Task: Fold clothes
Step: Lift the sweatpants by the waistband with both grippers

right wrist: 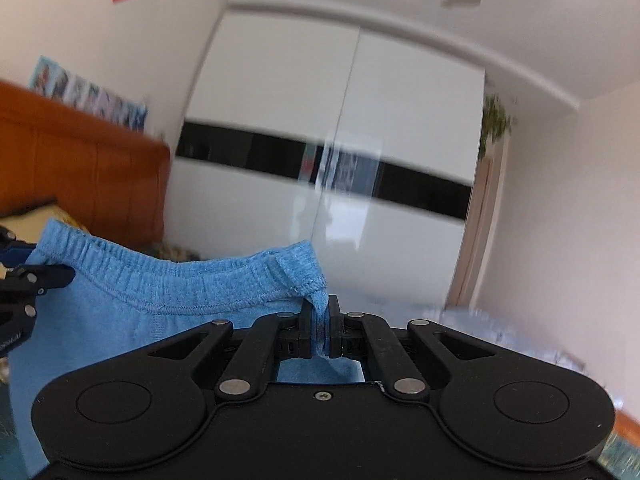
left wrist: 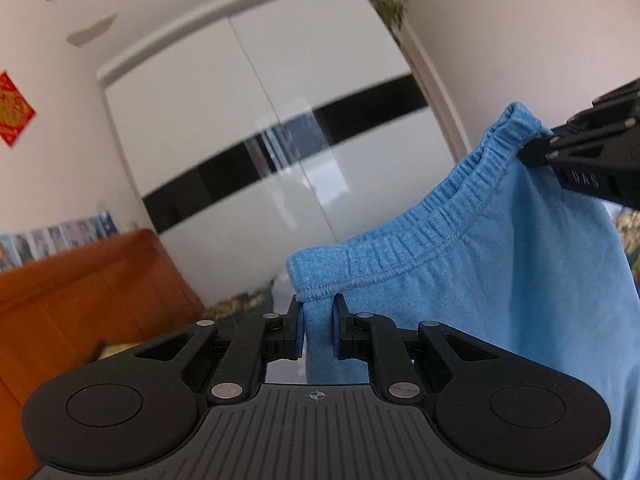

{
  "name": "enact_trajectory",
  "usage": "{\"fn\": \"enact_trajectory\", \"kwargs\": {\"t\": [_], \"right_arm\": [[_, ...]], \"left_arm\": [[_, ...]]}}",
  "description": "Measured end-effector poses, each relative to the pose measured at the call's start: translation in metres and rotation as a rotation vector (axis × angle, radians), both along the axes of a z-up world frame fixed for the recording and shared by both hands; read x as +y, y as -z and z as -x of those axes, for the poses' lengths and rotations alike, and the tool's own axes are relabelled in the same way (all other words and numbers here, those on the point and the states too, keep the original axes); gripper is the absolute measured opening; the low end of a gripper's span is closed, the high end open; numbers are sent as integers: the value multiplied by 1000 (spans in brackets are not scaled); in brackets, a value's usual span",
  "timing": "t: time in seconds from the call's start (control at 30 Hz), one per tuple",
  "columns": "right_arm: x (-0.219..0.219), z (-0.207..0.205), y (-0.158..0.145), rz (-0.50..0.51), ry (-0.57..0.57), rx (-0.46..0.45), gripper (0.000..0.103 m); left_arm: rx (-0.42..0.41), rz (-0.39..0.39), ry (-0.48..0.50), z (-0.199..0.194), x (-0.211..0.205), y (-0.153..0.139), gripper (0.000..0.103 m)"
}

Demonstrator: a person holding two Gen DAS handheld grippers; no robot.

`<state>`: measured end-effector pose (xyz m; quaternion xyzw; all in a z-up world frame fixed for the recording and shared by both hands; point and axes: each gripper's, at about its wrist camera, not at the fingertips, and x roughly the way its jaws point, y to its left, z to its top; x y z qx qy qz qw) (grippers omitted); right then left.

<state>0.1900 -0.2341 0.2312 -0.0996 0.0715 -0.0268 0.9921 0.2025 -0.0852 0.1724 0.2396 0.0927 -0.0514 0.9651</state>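
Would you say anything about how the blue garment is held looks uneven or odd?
Slightly. The left tool pinches loosely, its jaws wider apart than the right tool. The blue garment has its waistband sagging between them, not taut. No damage shows.

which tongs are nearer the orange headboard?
Left, probably. Left tongs grip the waistband end on the headboard side; right tongs grip the far end.

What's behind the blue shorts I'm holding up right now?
Behind the blue elastic-waist fabric shorts, held by the left gripper and right gripper, stand a white wardrobe with a black band and an orange-brown wooden headboard. Whatever lies below is covered.
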Motion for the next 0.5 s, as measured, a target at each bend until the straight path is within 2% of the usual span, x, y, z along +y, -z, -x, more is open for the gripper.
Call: {"fn": "enact_trajectory", "kwargs": {"t": [0.2, 0.5], "right_arm": [[14, -64, 55, 17, 26, 83, 3], [39, -155, 94, 44, 32, 139, 3]], "left_arm": [[47, -19, -30, -59, 9, 53, 11], [57, -85, -93, -149, 20, 85, 12]]}}
